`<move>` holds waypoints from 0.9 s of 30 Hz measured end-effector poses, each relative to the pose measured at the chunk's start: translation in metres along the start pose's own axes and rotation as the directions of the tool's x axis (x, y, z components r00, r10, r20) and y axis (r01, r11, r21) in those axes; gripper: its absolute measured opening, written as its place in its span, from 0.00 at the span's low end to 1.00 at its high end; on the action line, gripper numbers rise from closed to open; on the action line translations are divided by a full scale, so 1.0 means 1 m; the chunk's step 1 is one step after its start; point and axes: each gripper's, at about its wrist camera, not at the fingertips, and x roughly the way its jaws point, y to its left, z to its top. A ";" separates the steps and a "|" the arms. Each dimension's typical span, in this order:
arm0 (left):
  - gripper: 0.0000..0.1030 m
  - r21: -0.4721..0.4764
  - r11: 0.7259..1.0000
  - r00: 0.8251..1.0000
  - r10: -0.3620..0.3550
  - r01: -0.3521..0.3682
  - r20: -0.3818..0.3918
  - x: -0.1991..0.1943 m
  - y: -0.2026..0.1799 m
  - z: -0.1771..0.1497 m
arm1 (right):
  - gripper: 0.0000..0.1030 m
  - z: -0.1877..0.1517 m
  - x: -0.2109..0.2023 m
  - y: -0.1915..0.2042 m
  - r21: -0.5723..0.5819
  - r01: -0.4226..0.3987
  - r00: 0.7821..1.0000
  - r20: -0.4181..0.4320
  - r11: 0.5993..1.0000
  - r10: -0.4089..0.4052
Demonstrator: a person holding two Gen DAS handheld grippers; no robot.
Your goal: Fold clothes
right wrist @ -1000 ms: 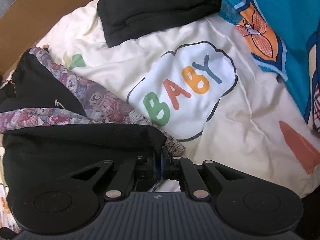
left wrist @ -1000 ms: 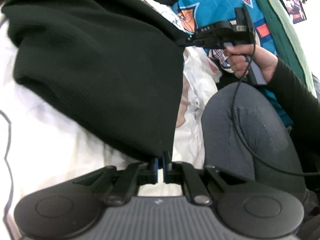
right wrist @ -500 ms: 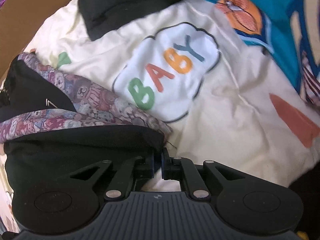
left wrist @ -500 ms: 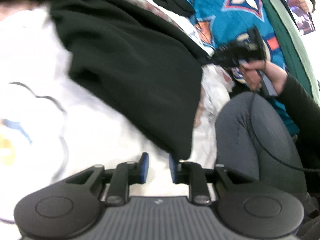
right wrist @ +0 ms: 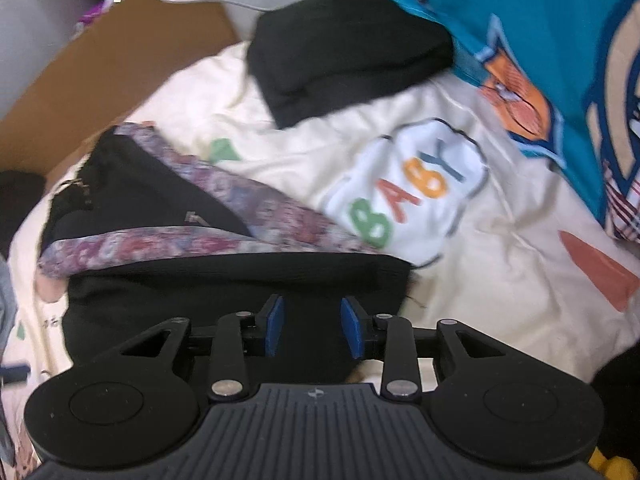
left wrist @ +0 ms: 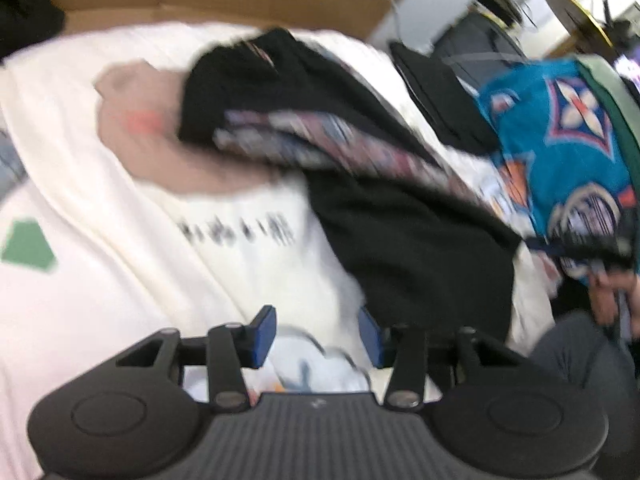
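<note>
1. The left gripper [left wrist: 316,334] has its blue-padded jaws apart; they have just been opening, and nothing is between them, only the cream printed bedspread [left wrist: 120,280] showing through the gap.
2. The right gripper [right wrist: 312,330] also stands with its jaws apart, having just been opening; its pads hover over the near edge of the black knit garment with a patterned purple floral lining [right wrist: 224,284] without pressing on it.
3. In the right wrist view that black garment lies folded on the bedspread [right wrist: 500,280] at the near left, its lining showing as two bands across the top of the fold.
4. In the blurred left wrist view the same garment [left wrist: 400,232] lies in the middle, stretching from the far centre toward the near right, its near corner just beside the gripper's right pad.
5. A second folded black cloth [right wrist: 344,48] rests on the far part of the bed, well apart from the first.
6. A teal patterned blanket [right wrist: 540,32] covers the far right of the bed.
7. A white cloud print reading "BABY" [right wrist: 408,196] sits on the bedspread, just right of the garment.
8. A brown cardboard box [right wrist: 112,68] stands at the far left beyond the bed.
9. A hand [left wrist: 612,292] shows at the right edge of the left wrist view, blurred.
</note>
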 end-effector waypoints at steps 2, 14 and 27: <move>0.49 -0.041 0.999 1.000 0.005 -0.004 0.021 0.001 0.007 0.019 | 0.43 -0.002 -0.001 0.008 -0.015 -0.032 0.999 0.019 0.999 0.032; 0.48 -0.367 0.930 0.993 0.055 -0.015 0.099 0.051 0.023 0.082 | 0.52 -0.013 0.007 0.058 -0.178 -0.214 0.952 0.182 0.961 0.246; 0.44 -0.464 0.886 0.979 0.089 0.007 0.184 0.079 0.022 0.062 | 0.52 -0.006 0.034 0.091 -0.369 -0.282 0.914 0.177 0.886 0.365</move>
